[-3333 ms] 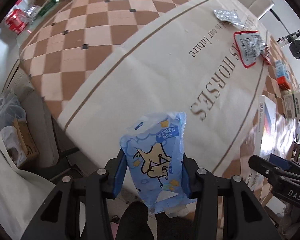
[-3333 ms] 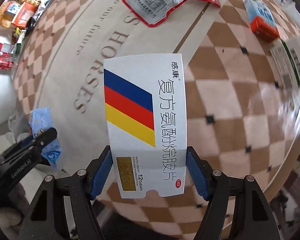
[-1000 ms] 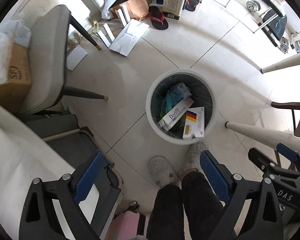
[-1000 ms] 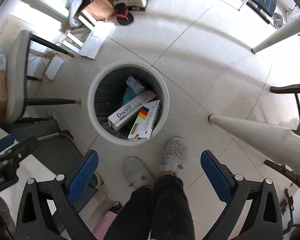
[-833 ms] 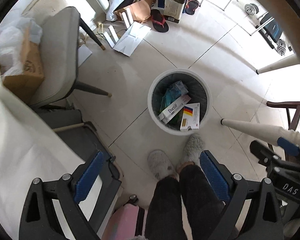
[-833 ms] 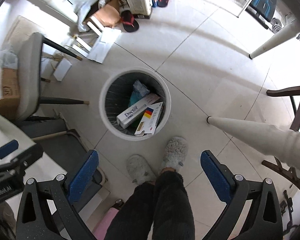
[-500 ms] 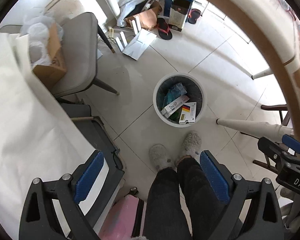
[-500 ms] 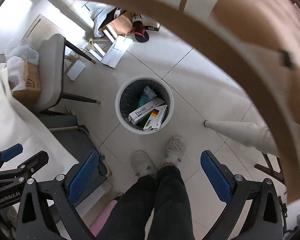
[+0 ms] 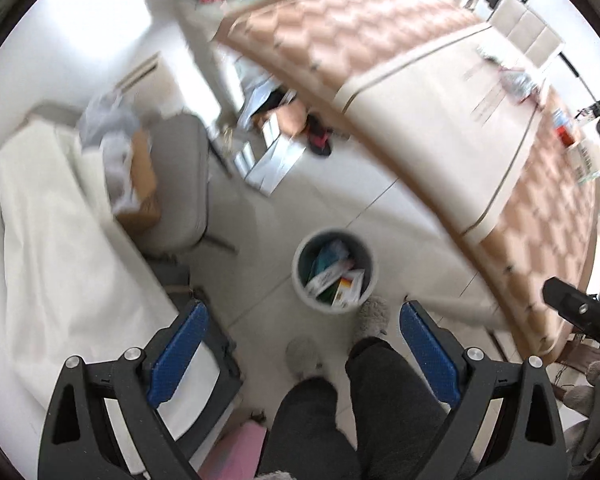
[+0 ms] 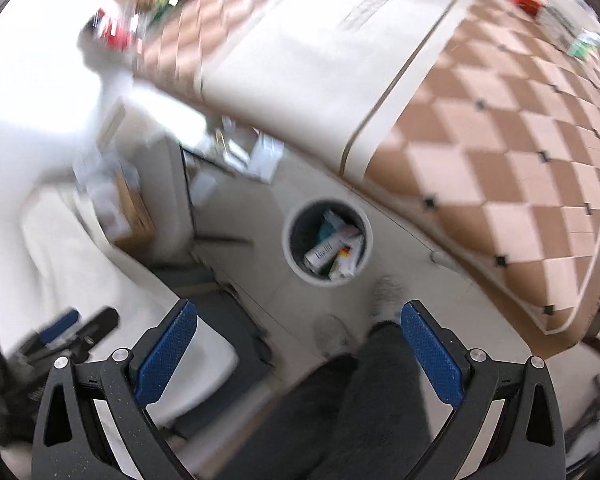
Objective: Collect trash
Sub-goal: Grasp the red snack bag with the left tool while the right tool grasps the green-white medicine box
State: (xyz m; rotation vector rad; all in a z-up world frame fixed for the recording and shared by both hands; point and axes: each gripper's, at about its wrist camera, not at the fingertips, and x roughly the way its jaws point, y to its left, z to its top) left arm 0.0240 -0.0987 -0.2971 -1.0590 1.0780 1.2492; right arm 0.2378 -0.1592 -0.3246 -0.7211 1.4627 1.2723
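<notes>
Left hand-held gripper point(image 9: 300, 354): jaws wide, empty. Right hand-held gripper point(image 10: 298, 346): jaws wide, empty. Bin point(image 9: 300, 280): on the floor below both, part filled. Remaining wrappers point(image 9: 516, 80): on the bench point(image 9: 440, 128), ahead and above; judged nearer the right hand.

Tiled floor point(image 9: 312, 196) under white trash bin point(image 9: 300, 288), slippers point(image 9: 374, 314)

A round white trash bin point(image 9: 367, 264) point(image 10: 290, 251) stands upright on the pale floor tiles near the table's edge, holding discarded packaging: a long white box point(image 9: 326, 279) point(image 10: 327, 251), a striped carton point(image 9: 350, 286), teal wrappers
</notes>
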